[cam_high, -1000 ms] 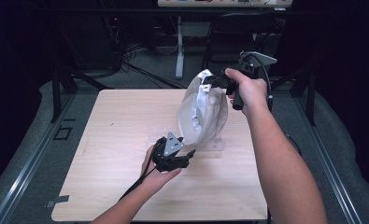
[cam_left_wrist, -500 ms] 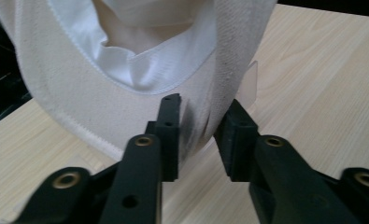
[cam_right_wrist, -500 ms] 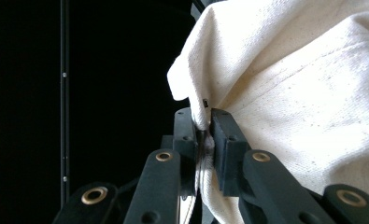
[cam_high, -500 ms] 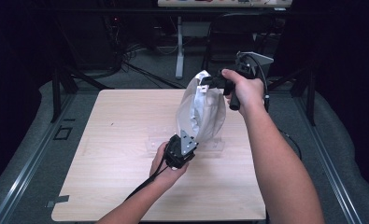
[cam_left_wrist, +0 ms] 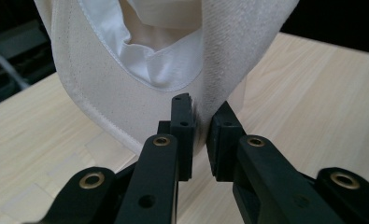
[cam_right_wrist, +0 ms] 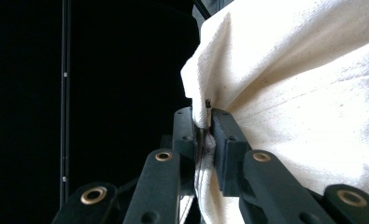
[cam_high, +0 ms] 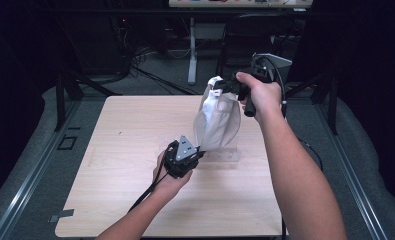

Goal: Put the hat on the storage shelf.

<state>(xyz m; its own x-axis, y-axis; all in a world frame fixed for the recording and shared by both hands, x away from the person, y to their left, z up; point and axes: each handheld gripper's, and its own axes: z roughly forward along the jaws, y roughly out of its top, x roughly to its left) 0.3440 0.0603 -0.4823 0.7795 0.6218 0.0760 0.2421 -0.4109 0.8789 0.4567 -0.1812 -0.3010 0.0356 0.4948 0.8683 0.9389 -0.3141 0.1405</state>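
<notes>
Jaws, left gripper (cam_left_wrist: 200, 128): just closed, pinching cream cloth bag (cam_high: 216, 120) lower edge. Right gripper (cam_right_wrist: 202, 126): clamped on bag top. Table (cam_high: 125, 130) beneath; clear plastic piece (cam_high: 225, 156) beside left jaws.

A cream cloth bag (cam_high: 216, 121) with a white lining hangs upright above the worktop (cam_high: 130, 150), right of centre. Its top is pinched at 1 o'clock, its bottom edge at 7 o'clock, pulling it taut.
</notes>
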